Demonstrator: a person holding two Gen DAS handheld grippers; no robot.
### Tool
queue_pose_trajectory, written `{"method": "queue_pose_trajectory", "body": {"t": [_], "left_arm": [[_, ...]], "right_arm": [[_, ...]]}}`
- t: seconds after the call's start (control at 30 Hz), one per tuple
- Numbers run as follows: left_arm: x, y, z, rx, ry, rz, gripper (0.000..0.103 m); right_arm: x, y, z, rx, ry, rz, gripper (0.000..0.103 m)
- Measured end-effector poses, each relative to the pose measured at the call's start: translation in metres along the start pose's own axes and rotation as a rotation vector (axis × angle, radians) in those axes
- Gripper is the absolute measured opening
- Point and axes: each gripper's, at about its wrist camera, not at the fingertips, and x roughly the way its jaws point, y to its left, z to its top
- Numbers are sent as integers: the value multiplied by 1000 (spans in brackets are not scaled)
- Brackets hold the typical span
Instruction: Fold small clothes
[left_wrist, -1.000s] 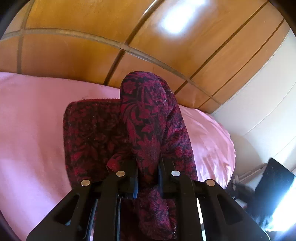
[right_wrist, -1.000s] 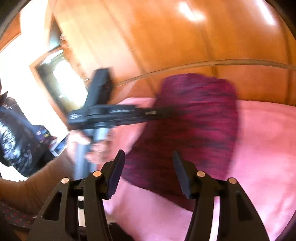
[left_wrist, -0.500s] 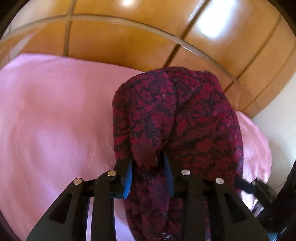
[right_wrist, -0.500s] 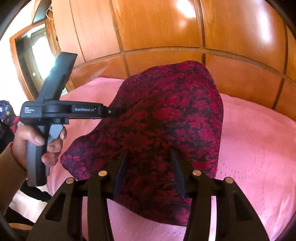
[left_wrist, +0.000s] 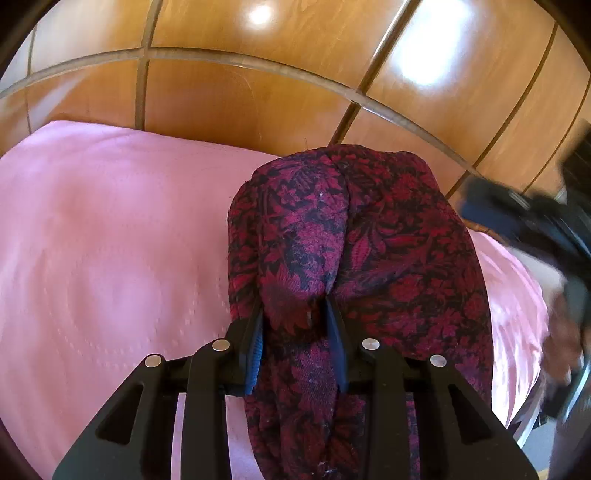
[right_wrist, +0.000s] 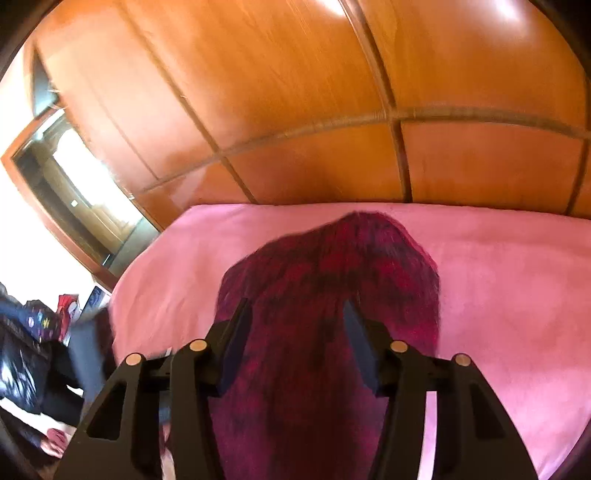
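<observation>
Dark red floral cloth bunches in your left claw, pinched tight; your right claw gapes wide around it above the pink bed.

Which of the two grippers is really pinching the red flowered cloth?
The left gripper: its fingers are closed tight on a bunched fold of the cloth. The right gripper stands wide open, the cloth only between its fingers.

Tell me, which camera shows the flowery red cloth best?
The left wrist view: the flowery red cloth is sharp there, flowers clear, pinched by the left gripper. The right wrist view shows it blurred between the right gripper's open fingers.
</observation>
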Motion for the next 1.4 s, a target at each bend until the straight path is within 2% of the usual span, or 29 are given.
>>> {"method": "queue_pose_trajectory", "body": {"t": [0.1,0.2,0.27,0.3,0.37,0.4,0.43,0.5,0.6,0.77,1.07,1.13,1.3,1.4], "left_arm": [[6,1,-3,14,4,23,31],[12,0,-8,51,2,64,31],[16,1,-11,42,-1,63,31],[17,3,-12,31,-4,62,31],[14,0,-11,36,-4,73,31],[12,-2,-11,44,-6,80,31],[9,-4,-12,51,-11,84,31],[3,-6,-13,48,-19,95,31],[-6,-12,-15,50,-38,129,31],[-16,-28,-26,106,-66,205,31],[-23,-28,-35,111,-89,236,31],[-25,-29,-38,109,-100,258,44],[-29,-25,-40,106,-105,263,52],[-28,-24,-41,114,-102,261,52]], "right_arm": [[42,-8,18,10,101,-46,50],[92,-17,13,-43,213,-177,50],[111,-19,8,-79,236,-228,50],[115,-25,8,-57,235,-227,51],[110,-29,12,-40,218,-207,54],[104,-28,12,-44,200,-194,62],[97,-21,10,-57,170,-169,75],[84,-17,9,-63,93,-149,91],[44,-24,-2,-8,-16,-89,93],[0,-38,-29,55,-89,-50,95],[-34,-76,-77,177,-78,16,100],[-33,-81,-84,194,-70,32,100],[-20,-92,-95,237,-35,84,101],[-11,-102,-99,271,-27,121,101]]}}
